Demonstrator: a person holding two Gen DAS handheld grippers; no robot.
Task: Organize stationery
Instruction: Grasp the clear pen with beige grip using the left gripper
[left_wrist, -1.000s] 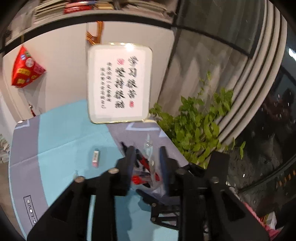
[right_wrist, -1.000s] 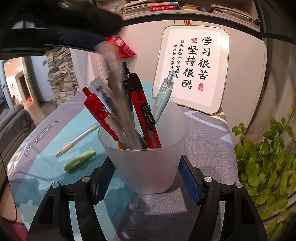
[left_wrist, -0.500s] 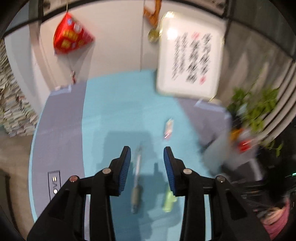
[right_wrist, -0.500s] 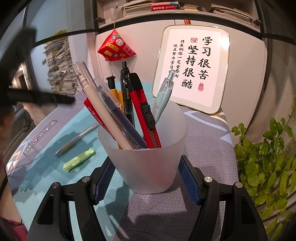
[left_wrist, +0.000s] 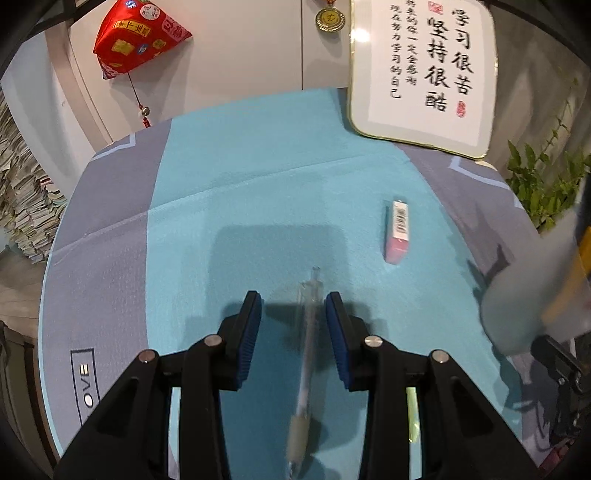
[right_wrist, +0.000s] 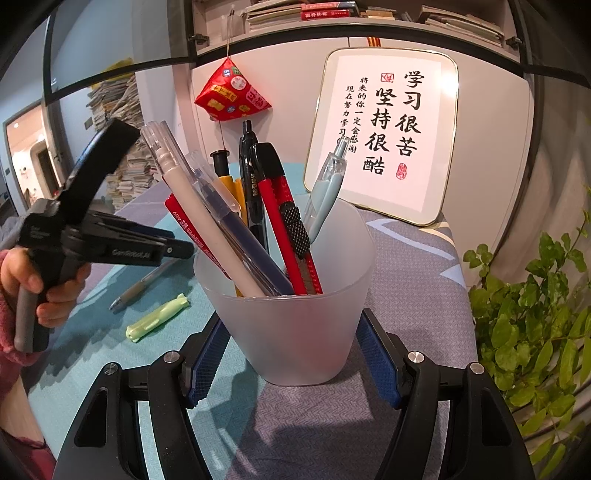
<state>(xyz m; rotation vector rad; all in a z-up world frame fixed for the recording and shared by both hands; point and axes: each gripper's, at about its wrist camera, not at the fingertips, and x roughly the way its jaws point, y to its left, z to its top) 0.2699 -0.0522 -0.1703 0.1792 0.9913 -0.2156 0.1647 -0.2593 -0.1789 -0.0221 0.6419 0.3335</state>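
The left hand-held gripper hangs over the teal and grey cloth-covered surface, its blue-padded jaws spread to either side of a clear gel pen with a grey grip that lies flat on the cloth, touching neither pad. A pink eraser in a white barcode sleeve lies apart, further ahead to the right. The right hand-held gripper pinches a frosted translucent plastic cup that stands on the grey part of the cloth, filled with pens and a red utility knife. A pale green capped marker lies beside the gel pen, left of the cup.
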